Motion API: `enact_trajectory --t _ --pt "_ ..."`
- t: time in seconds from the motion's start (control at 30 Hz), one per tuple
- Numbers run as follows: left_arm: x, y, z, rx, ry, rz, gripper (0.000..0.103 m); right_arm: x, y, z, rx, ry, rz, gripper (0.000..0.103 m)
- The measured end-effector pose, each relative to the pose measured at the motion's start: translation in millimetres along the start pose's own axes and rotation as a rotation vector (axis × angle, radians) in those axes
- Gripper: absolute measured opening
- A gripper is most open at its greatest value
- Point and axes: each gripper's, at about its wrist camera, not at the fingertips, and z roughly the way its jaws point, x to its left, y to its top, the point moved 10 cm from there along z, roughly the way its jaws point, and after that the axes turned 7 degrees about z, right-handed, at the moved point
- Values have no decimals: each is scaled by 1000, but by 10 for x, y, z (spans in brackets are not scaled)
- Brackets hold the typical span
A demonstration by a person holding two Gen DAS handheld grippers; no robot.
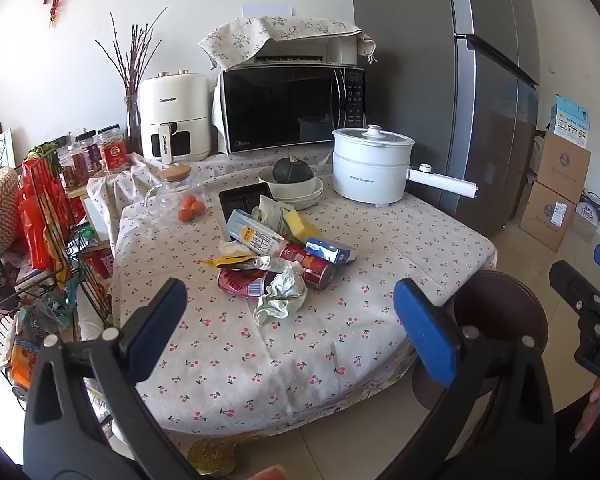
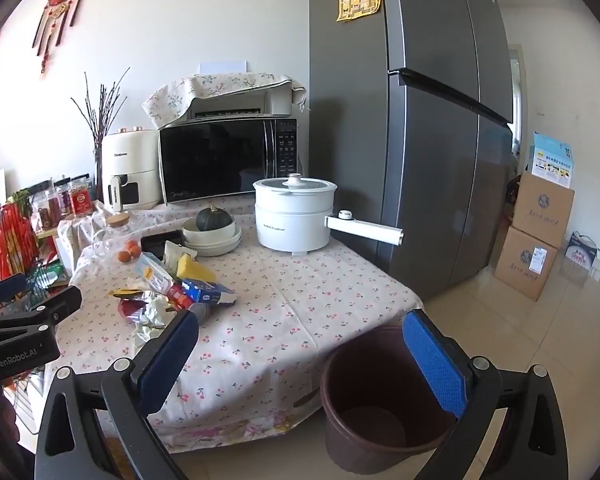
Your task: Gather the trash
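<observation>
Trash pile (image 1: 276, 256): cans, cartons, wrappers, crumpled paper, heaped mid-table (image 1: 400, 240), toward its left edge. Bin (image 2: 380, 392): brown, on the floor off the table's near right corner, seemingly empty. Left gripper (image 1: 296, 332): released, nothing held, short of the pile. Right gripper (image 2: 304, 356): released, above the bin. Step, as I judge: first pick not begun. Next: I close on the crumpled paper (image 1: 282, 294).

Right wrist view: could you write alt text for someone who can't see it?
An open hand-held gripper hovers above a brown bin beside a cloth-covered table. A trash pile of cartons, cans and wrappers lies on it, with a white pot behind.
</observation>
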Motion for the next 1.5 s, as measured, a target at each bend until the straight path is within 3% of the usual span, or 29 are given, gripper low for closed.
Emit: enact_trajectory --t 1.5 --pt "-9 -31 22 10 -10 -1 103 -4 3 22 18 1 -3 103"
